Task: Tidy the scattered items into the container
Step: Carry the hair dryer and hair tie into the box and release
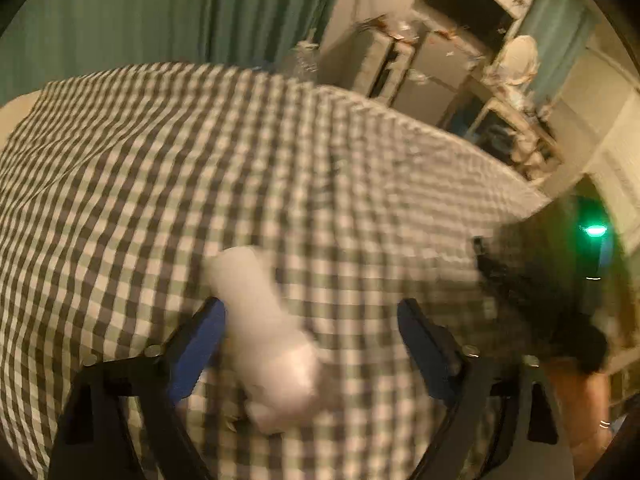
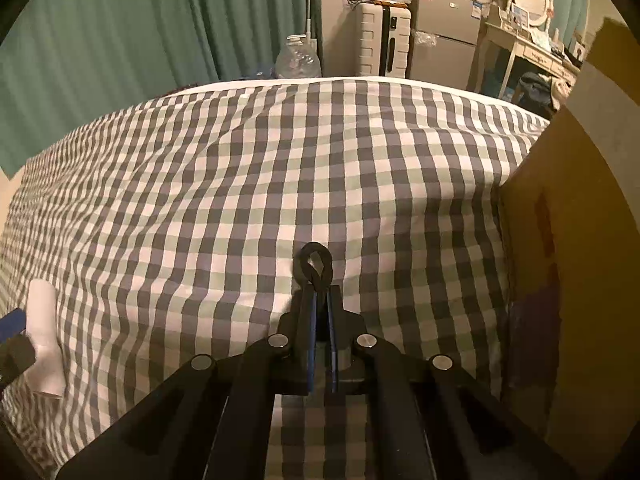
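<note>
White bottle [image 1: 264, 332] lies on the checked bedspread [image 1: 200, 160], blurred in the left wrist view, touching the inner face of one blue pad [image 1: 196, 356] of the left gripper [image 1: 310, 316], whose fingers are spread wide. Right gripper [image 2: 319, 292] fingers are clenched on a black loop [image 2: 316, 266] above the bedspread. Cardboard box [image 2: 568, 248] stands just to its right.

No text, brand, number or sign can be read in either view. The grey fridge [image 2: 444, 28] at the upper right of the right wrist view carries small stickers, one red and one blue and white, but their print is too small to make out.
</note>
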